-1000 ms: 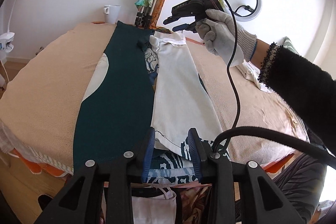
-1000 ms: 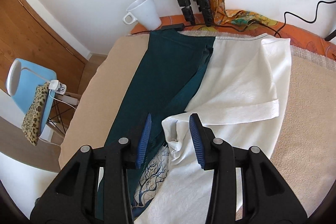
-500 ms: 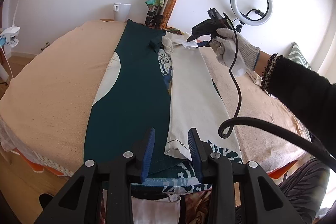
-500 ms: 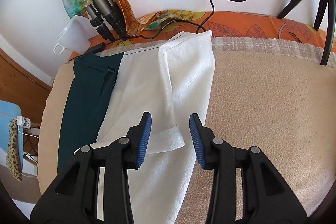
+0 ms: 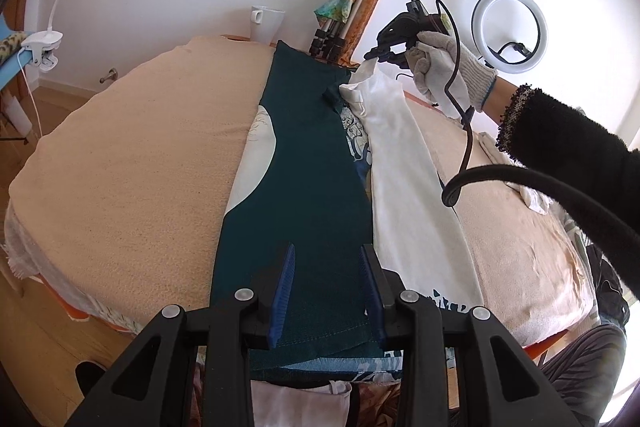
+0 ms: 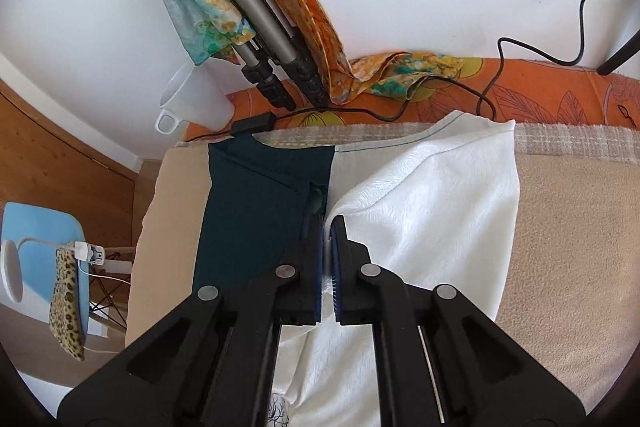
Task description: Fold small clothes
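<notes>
White mug (image 5: 266, 23) stands beside tripod (image 5: 340, 23).

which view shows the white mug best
The left wrist view: the mug stands upright and whole at the table's far edge, by the wall. The right wrist view shows it tilted by the fisheye, partly behind the scarf and tripod legs.

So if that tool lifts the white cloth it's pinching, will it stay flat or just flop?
Probably flop: the white cloth already lies in soft folds and creases where the right tool pinches its edge. It looks thin and light, so it should rise easily. It may drag across the dark green cloth beside it.
</notes>
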A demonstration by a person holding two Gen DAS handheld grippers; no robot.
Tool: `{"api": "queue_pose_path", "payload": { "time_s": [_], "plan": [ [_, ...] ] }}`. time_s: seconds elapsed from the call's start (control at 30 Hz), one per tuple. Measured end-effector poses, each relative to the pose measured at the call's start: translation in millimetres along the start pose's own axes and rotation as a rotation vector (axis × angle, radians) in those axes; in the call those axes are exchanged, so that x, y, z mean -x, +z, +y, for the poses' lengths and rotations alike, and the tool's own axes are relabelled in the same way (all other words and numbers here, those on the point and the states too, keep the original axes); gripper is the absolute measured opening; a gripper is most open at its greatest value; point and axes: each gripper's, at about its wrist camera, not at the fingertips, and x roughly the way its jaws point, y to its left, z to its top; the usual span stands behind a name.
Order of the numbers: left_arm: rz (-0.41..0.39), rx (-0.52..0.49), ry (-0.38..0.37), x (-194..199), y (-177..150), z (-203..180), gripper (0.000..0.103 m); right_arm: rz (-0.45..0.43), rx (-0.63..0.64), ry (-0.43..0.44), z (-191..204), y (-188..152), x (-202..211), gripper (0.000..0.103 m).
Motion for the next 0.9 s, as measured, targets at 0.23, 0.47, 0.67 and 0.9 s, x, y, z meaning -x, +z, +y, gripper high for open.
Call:
{"api": "queue_pose_path", "payload": {
  "time_s": [0.23,0.47,0.67,0.9],
  "plan": [
    [-0.007,0.030,0.041,-1.2,2.5,13.0,0.032,0.018,-0.014,-0.023,23.8,15.6,-47.8,0.008],
    [-0.010,0.019,0.063,0.1,1.6,14.9,0.032,-0.004,-0.035,0.045,27.6,14.7,-49.0,0.046],
    [-0.021,-0.019,0.061,8.5,-0.4,7.6,0.033,-0.059,-0.004,0.051,25.1,0.9,7.9,0.046],
    [-0.007,-0.091,0.055,19.3,5.0,2.3,0.034,-0.145,0.091,0.002,27.7,-37.2,102.9,0.046]
  ]
}}
